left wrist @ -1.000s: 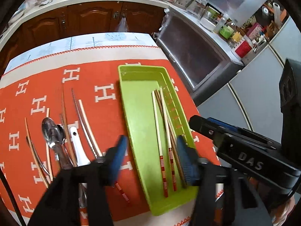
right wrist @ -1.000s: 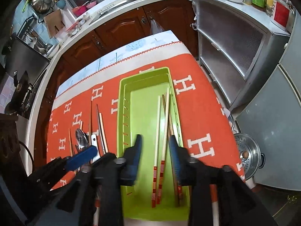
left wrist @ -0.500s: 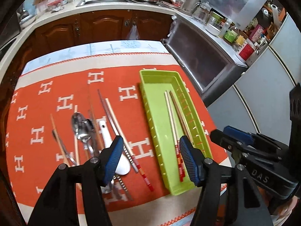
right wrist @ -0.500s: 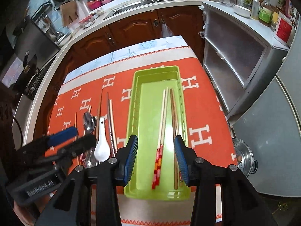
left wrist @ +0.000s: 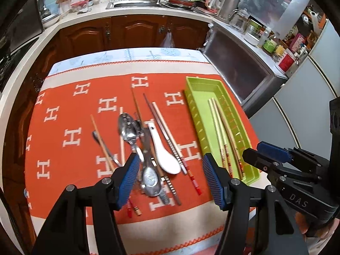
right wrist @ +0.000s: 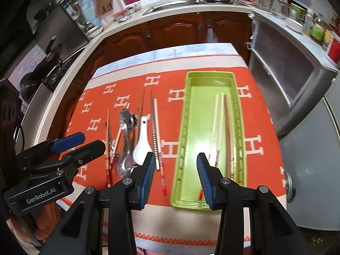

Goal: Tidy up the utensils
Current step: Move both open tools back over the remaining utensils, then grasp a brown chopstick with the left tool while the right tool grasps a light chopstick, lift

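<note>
Chopsticks lie in the tray, both grippers, left and right, hover empty with fingers apart, so next comes reaching left into the spoon pile on the table.

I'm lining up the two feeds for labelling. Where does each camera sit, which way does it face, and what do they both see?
Left wrist: rides the left gripper, looking steeply down over its open blue pads at the loose utensils, with the white spoon ahead; the right gripper shows at right.
Right wrist: rides the right gripper, looking down at the green tray holding chopsticks; the left gripper shows at left.
Shared: the orange tablecloth, the tray, the spoon pile and the kitchen counter beyond.
</note>
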Demonstrator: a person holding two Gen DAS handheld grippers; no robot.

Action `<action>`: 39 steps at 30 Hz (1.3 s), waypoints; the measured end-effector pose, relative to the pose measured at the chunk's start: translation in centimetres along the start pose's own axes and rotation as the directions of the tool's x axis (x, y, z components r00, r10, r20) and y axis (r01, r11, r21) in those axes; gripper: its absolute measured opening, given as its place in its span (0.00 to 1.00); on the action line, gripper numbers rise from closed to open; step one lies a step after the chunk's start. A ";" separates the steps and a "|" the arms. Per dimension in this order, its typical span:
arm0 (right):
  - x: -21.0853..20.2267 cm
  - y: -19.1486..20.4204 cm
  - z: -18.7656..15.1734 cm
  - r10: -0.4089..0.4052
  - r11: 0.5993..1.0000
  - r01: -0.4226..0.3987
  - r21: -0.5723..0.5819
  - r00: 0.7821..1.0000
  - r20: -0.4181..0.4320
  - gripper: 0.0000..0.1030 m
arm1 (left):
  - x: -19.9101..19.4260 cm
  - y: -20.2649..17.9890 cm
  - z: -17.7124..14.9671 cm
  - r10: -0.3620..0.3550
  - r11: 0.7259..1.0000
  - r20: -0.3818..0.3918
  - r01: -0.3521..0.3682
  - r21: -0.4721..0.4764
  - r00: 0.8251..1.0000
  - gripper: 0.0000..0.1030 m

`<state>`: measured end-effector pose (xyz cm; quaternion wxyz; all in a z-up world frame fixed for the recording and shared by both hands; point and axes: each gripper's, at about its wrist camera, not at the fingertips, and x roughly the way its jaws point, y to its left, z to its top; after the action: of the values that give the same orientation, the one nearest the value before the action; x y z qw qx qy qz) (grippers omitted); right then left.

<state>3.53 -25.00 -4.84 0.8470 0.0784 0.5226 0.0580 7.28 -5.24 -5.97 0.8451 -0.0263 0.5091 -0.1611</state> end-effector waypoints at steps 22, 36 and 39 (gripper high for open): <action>8.5 8.1 2.5 0.023 0.991 -0.041 -0.124 0.990 -0.142 0.40 | 4.5 10.5 -1.6 0.071 0.985 -0.091 -0.085 -0.152 0.993 0.59; 13.9 11.8 1.5 0.101 0.984 -0.127 -0.124 0.976 -0.193 0.40 | 7.0 15.4 -3.6 -0.003 0.965 -0.148 -0.036 -0.261 0.989 0.59; 15.0 12.4 1.2 0.115 0.982 -0.142 -0.120 0.971 -0.208 0.36 | 7.3 15.5 -3.7 -0.023 0.964 -0.149 -0.017 -0.264 0.989 0.51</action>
<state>11.10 -10.27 -15.04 0.7878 0.0486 0.5940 0.1555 11.01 7.72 -17.15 0.7929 -0.1275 0.5883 -0.0944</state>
